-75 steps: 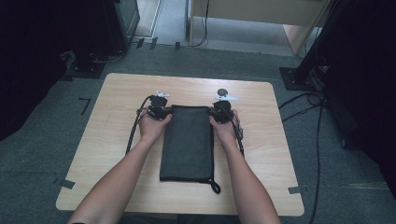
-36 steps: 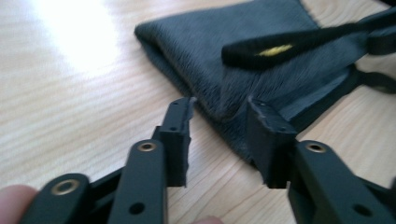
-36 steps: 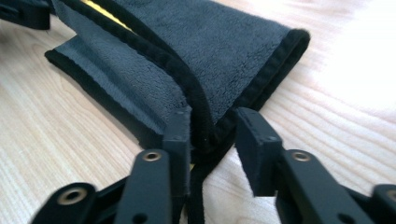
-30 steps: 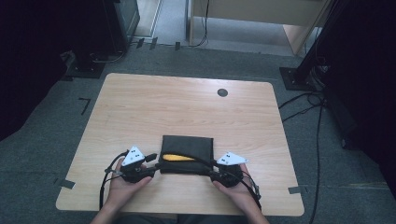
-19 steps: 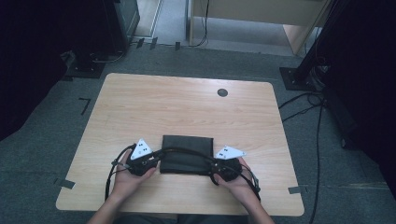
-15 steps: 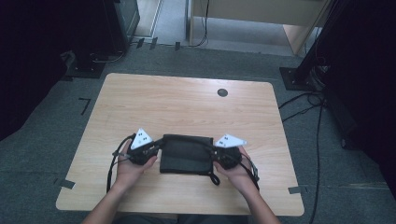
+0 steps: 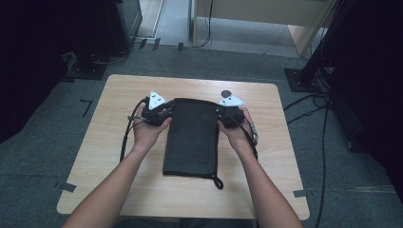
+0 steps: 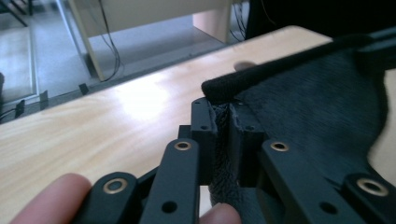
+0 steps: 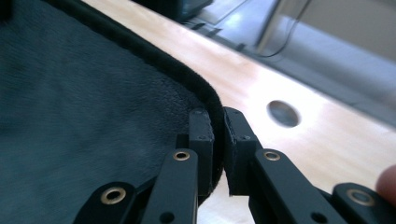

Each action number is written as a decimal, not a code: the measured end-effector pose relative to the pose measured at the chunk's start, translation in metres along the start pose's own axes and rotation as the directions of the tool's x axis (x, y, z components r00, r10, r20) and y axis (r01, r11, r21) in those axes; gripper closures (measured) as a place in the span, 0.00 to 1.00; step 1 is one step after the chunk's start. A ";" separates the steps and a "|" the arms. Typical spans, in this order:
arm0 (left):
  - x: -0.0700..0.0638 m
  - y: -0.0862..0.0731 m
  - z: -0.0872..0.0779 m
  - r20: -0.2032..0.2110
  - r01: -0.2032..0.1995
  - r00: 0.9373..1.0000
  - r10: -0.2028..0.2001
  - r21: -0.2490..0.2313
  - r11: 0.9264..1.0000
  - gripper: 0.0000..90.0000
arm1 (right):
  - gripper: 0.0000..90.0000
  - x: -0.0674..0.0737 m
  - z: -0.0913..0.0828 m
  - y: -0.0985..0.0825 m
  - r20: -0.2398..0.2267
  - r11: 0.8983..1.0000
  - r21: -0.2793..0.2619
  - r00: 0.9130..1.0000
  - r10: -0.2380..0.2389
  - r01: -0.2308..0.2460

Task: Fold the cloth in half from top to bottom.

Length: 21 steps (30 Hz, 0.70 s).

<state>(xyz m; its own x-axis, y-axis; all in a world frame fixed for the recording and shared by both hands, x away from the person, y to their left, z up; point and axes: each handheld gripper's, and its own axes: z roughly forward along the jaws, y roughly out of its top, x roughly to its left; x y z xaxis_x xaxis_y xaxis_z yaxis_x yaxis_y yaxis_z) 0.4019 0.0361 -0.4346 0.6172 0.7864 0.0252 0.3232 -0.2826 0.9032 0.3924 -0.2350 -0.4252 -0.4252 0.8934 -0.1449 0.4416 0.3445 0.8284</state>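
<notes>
A black bag (image 7: 192,137) of soft, napped cloth, matt and fleecy, its hem a thick rolled cord; the table (image 7: 109,156) a pale wood-grain top, smooth with a dull sheen where light falls; the left gripper (image 8: 223,122) and right gripper (image 9: 218,127) of matt black plastic, faintly grainy, with brass-coloured metal rivets; the floor (image 7: 43,156) grey, rough carpet.

Bare forearms; black tools (image 7: 161,114) with brass rivets, grey triangular plates, trailing black cables.

Black cloth (image 7: 192,135), pale wood table (image 7: 109,156), black jaws
</notes>
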 end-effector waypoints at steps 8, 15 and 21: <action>-0.009 -0.050 -0.039 0.088 -0.002 0.996 -0.001 0.042 0.999 0.94 | 0.92 0.025 -0.036 -0.050 -0.197 1.000 -0.019 0.980 0.005 -0.009; -0.038 -0.085 -0.080 0.191 -0.097 0.978 0.083 0.066 0.993 0.94 | 0.92 0.048 -0.071 -0.094 -0.270 0.996 0.001 0.959 -0.089 0.093; -0.052 -0.119 -0.089 0.197 -0.197 0.965 0.171 0.123 0.973 0.93 | 0.92 0.061 -0.083 -0.126 -0.347 0.993 0.031 0.933 -0.095 0.113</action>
<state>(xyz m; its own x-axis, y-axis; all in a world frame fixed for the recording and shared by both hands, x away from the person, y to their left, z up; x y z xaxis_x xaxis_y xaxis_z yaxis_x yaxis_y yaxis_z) 0.2671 0.0777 -0.5052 0.7925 0.6025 0.0942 0.2806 -0.4975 0.8208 0.2456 -0.2477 -0.4931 -0.7131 0.7006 -0.0261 0.4150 0.4518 0.7897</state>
